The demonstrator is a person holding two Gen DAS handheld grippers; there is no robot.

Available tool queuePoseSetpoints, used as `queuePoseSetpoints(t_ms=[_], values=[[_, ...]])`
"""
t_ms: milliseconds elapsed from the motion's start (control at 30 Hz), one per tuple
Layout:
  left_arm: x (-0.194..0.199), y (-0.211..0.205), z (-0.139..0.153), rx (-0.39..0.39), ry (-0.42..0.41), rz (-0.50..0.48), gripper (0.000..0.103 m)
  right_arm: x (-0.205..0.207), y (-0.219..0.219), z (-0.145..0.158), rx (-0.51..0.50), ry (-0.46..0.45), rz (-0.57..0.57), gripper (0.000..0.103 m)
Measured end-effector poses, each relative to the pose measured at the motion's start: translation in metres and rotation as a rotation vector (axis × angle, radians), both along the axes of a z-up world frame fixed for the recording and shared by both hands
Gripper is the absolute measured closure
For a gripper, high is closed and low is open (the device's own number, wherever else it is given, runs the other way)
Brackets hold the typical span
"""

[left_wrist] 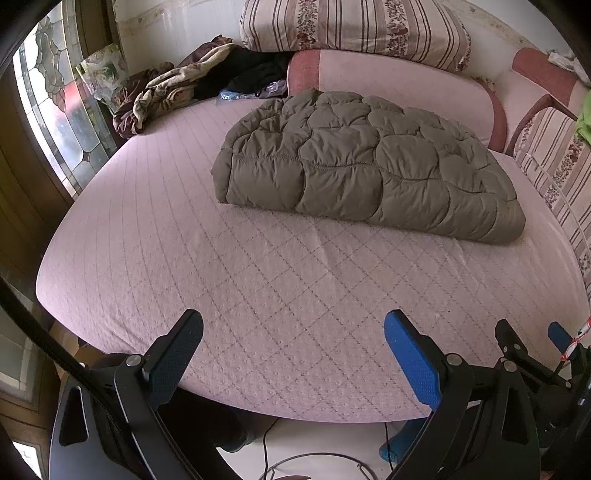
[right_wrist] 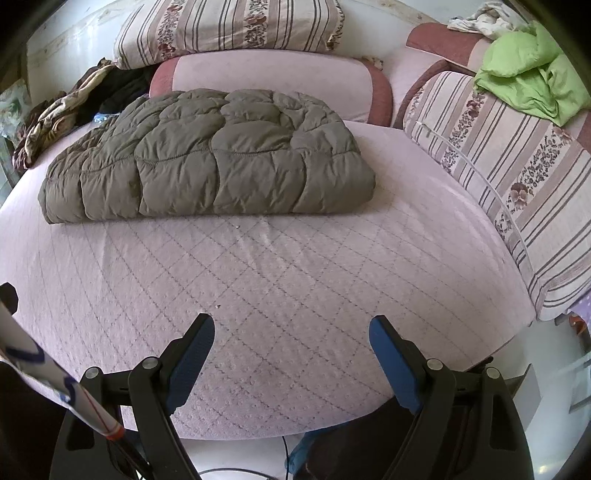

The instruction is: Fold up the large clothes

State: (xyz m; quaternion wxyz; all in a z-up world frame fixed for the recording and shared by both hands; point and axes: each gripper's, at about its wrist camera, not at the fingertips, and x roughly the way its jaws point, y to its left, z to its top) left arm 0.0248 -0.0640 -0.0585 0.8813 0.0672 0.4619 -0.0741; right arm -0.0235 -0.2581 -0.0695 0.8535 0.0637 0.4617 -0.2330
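Observation:
An olive-green quilted puffer garment [left_wrist: 354,162] lies folded into a thick bundle on the pink quilted bed [left_wrist: 184,258], toward the far side. The right wrist view shows the same garment [right_wrist: 214,155] on the bed [right_wrist: 295,288]. My left gripper [left_wrist: 293,326] hovers open over the bed's near edge, well short of the garment, nothing between its fingers. My right gripper [right_wrist: 291,330] also stands open above the near edge, empty. Part of the right gripper [left_wrist: 532,343] shows at the lower right of the left wrist view.
Crumpled brown and dark clothes [left_wrist: 177,85] lie at the far left corner by a stained-glass window [left_wrist: 48,110]. Striped floral cushions [right_wrist: 229,29] and pink bolsters [right_wrist: 273,81] line the back and right. A lime-green cloth [right_wrist: 532,77] rests on the right cushion. Cables [left_wrist: 266,454] lie on the floor below.

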Motion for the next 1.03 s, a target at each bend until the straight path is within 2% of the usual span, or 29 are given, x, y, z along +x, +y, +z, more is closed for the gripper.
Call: queuePoseSetpoints(t_ms=[533,700,833,967,1033], values=[[0.01,0.002,-0.004,0.005,0.009,0.009,0.005,0.009,0.004,0.0,-0.011,0.001,0.023,0.014],[0.027,0.005,0.004,0.038,-0.043,0.005,0.005,0.024,-0.001,0.009,-0.031,-0.011,0.025,0.014],[0.04,0.013,0.011,0.029,-0.064,0.013,0.005,0.034,-0.006,0.017,-0.03,-0.021,0.02,0.014],[0.047,0.018,0.006,0.017,-0.054,0.028,0.005,0.043,-0.004,0.019,-0.008,-0.025,0.037,0.013],[0.05,0.017,-0.003,0.016,-0.018,0.022,0.005,0.046,0.0,0.015,0.009,-0.018,0.052,0.012]])
